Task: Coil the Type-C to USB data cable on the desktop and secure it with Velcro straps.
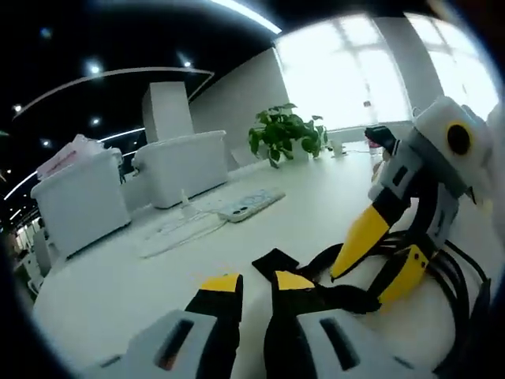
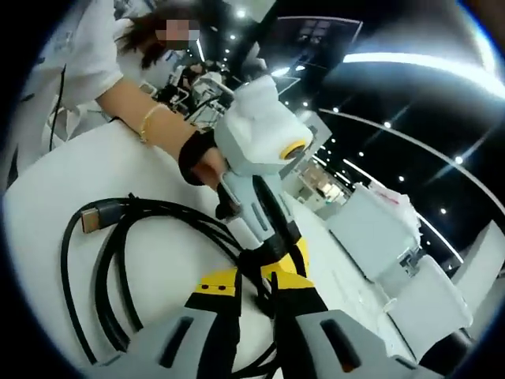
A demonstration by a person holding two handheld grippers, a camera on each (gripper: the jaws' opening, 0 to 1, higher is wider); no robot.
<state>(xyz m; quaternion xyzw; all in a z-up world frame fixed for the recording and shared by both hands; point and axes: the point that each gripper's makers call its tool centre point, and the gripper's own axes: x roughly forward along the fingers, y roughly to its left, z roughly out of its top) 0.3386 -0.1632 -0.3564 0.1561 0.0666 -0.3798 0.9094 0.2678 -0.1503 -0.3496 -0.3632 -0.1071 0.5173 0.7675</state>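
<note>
On the white desk [image 2: 47, 205], both grippers pinch the coiled cable [image 2: 110, 253].

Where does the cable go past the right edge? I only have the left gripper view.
Observer: In the right gripper view the cable lies in loose loops on the white desk.
Operator: Is a plug showing?
Observer: Yes, one plug end lies at the coil's outer edge.
Operator: What holds the left claw?
Observer: A hand, with a bracelet at its wrist.
</note>
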